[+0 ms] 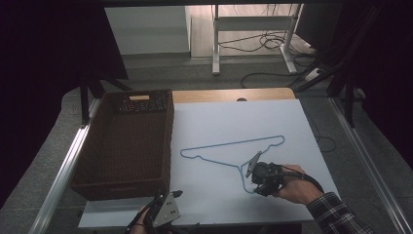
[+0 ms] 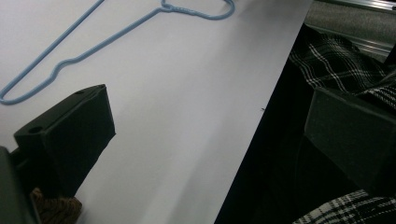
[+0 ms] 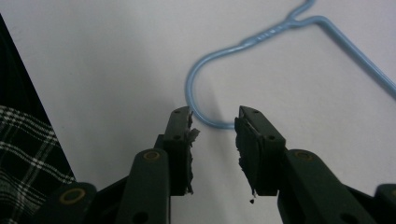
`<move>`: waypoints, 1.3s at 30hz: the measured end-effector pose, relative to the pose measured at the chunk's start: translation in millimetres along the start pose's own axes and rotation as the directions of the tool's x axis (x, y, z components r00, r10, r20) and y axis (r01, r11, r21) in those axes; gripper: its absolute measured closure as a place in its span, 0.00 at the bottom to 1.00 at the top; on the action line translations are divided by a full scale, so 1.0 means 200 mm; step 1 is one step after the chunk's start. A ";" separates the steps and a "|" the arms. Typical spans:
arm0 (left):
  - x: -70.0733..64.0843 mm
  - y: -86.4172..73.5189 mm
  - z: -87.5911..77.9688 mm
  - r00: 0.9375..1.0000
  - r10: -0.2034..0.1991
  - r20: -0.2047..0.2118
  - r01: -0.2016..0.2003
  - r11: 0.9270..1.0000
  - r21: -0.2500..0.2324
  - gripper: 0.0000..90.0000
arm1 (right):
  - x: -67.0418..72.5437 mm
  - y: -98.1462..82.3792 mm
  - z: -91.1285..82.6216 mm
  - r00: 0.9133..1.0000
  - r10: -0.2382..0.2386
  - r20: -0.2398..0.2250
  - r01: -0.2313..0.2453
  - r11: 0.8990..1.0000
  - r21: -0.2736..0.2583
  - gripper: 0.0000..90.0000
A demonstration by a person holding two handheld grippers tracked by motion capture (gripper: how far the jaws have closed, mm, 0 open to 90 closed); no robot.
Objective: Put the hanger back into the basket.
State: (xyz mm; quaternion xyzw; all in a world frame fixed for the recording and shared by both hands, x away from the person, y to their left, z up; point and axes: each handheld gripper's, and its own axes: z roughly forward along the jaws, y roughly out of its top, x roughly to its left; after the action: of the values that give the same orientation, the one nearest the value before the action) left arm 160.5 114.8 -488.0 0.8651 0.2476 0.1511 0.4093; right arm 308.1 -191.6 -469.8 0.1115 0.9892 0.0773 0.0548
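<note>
Right gripper (image 3: 214,122) jaws parted around blue hanger (image 3: 196,79) hook; left gripper (image 1: 163,207) jaws released; basket (image 1: 92,146) in high view

— Is any lettering, label, brand, number or sign to be read anywhere in these views?

— None can be read. No print is seen on the white table top (image 1: 292,126), none on the blue hanger (image 1: 229,146), and none on the woven basket (image 1: 97,161); a pale patch on the basket's far wall is too small to be made out.
</note>
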 end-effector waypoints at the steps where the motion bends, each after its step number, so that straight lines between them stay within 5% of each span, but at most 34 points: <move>1: 0.00 0.00 0.00 1.000 0.002 0.000 -0.002 1.000 0.002 0.02 | 0.00 0.01 0.01 1.000 -0.008 -0.001 0.008 1.000 0.010 0.75; 12: -0.01 0.00 0.01 1.000 0.013 0.001 -0.013 1.000 0.007 0.02 | 0.04 0.12 0.07 0.986 -0.165 -0.035 0.167 0.980 0.104 0.86; 19: -0.01 0.00 0.01 1.000 0.019 0.003 -0.019 1.000 0.011 0.02 | 0.04 0.17 0.13 0.978 -0.197 -0.070 0.206 0.967 0.153 0.90; 27: -0.02 0.01 0.01 1.000 0.024 0.007 -0.024 1.000 0.013 0.02 | 0.04 0.20 0.15 0.978 -0.189 -0.087 0.203 0.958 0.203 0.94; 30: -0.02 0.01 0.01 1.000 0.028 0.008 -0.028 0.999 0.016 0.02 | 0.02 0.19 0.15 0.977 -0.168 -0.132 0.192 0.962 0.193 0.95; 39: -0.02 0.01 0.02 1.000 0.026 0.009 -0.026 1.000 0.016 0.02 | 0.02 0.20 0.13 0.981 -0.151 -0.125 0.170 0.971 0.166 0.95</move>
State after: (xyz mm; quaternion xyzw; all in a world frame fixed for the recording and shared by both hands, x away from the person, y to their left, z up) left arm 159.6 109.8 -489.1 0.8721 0.2357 0.1507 0.4015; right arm 316.5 -148.8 -489.5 0.0310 0.9995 -0.0087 -0.0045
